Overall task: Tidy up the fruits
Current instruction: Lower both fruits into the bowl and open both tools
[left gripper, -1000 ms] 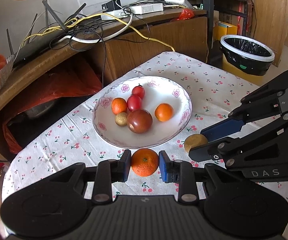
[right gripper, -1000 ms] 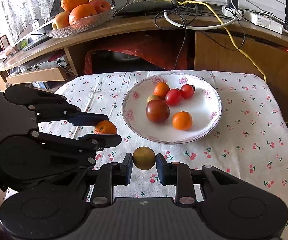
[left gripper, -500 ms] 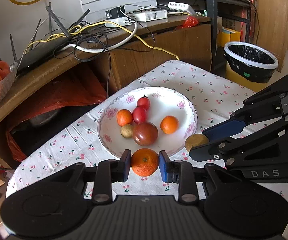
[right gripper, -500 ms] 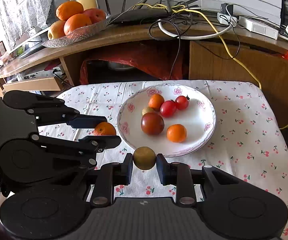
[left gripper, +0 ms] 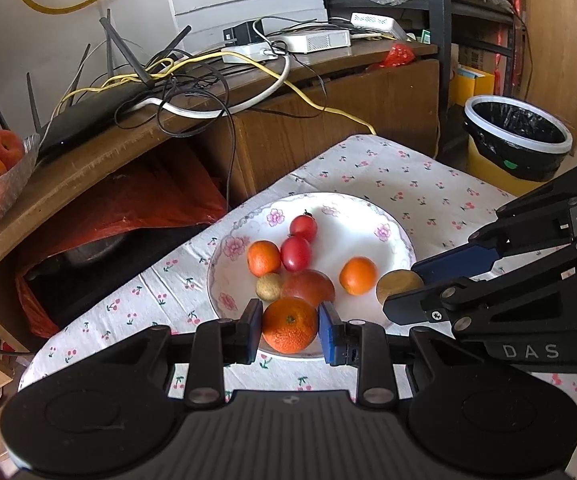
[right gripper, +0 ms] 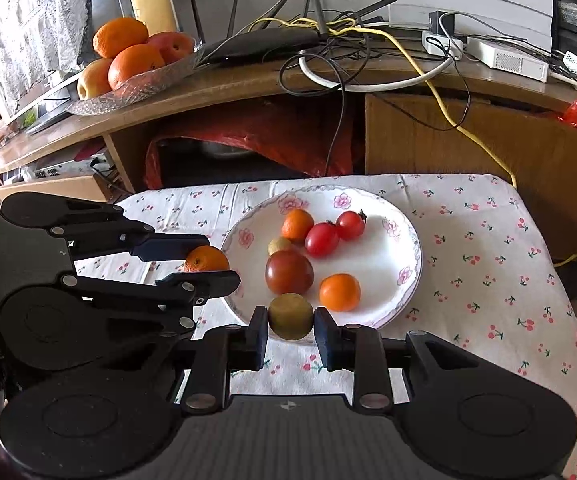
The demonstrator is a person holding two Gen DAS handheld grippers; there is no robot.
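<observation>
Fruit sat in both tools: our left gripper [left gripper: 290, 326] clamped a mandarin [left gripper: 290, 324], our right gripper [right gripper: 290, 326] a brown-green fruit [right gripper: 290, 316], both over the plate's [right gripper: 392, 264] near rim.

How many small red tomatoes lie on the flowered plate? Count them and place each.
2. One small red tomato lies toward the far side of the plate; the other touches it on the near left, beside an orange fruit. None looks hidden.
</observation>
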